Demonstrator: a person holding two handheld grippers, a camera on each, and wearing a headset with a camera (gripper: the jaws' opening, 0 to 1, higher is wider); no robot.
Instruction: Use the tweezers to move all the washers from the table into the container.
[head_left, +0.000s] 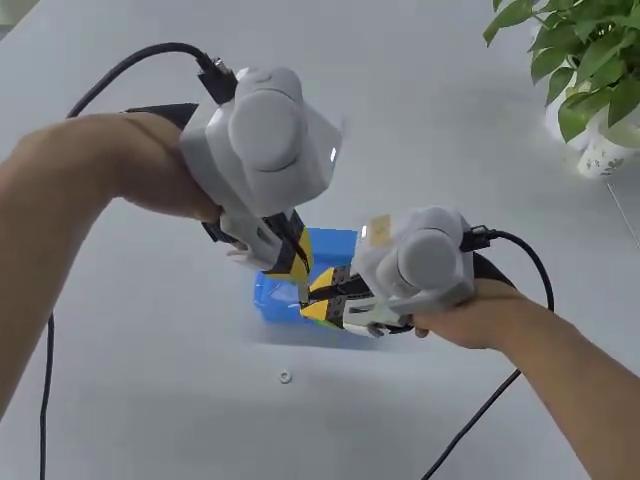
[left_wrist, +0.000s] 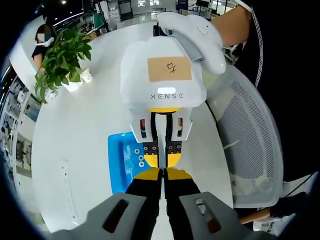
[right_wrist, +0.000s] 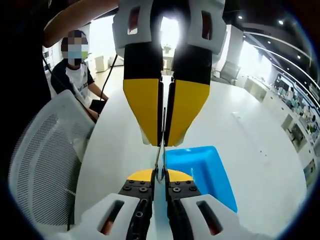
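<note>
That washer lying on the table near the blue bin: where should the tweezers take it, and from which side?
Take the washer by its ring: one tweezers tip in the hole, the other outside the rim. It lies flat on the table, apart from the bin, so coming down from above, slightly tilted, looks best.

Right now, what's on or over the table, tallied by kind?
tools: 2, left tool and right tool
tweezers: 1
blue container: 1
loose washer: 1
potted plant: 1
total: 6
</note>
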